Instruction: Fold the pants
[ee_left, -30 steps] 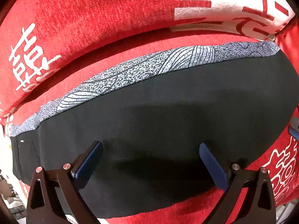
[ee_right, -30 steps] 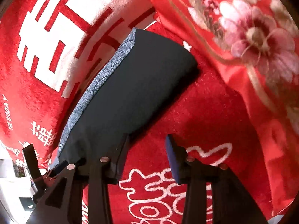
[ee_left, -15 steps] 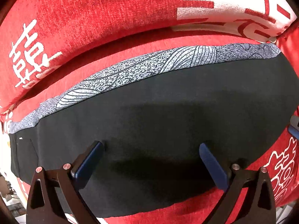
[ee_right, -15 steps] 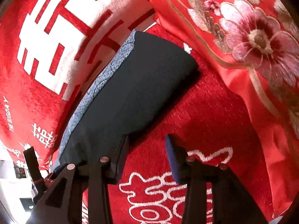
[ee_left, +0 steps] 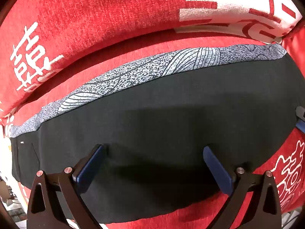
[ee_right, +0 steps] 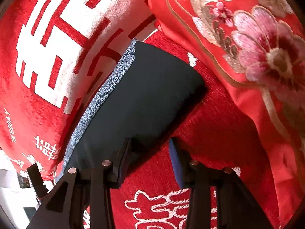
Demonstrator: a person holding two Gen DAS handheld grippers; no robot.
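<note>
While left tongs [ee_left: 153, 158] gape, pants [ee_left: 162, 118] flat.

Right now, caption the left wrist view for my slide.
Open left gripper above folded black pants on red patterned sofa cover.

Pants [ee_left: 171, 99] hemmed by backrest cushion [ee_left: 95, 19]; floral pillow [ee_right: 247, 47] beside

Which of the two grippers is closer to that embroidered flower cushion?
Right. The right gripper sits by the dark folded pants' end, beside the red floral embroidered cushion. The left gripper hovers over the pants' middle, farther off.
</note>
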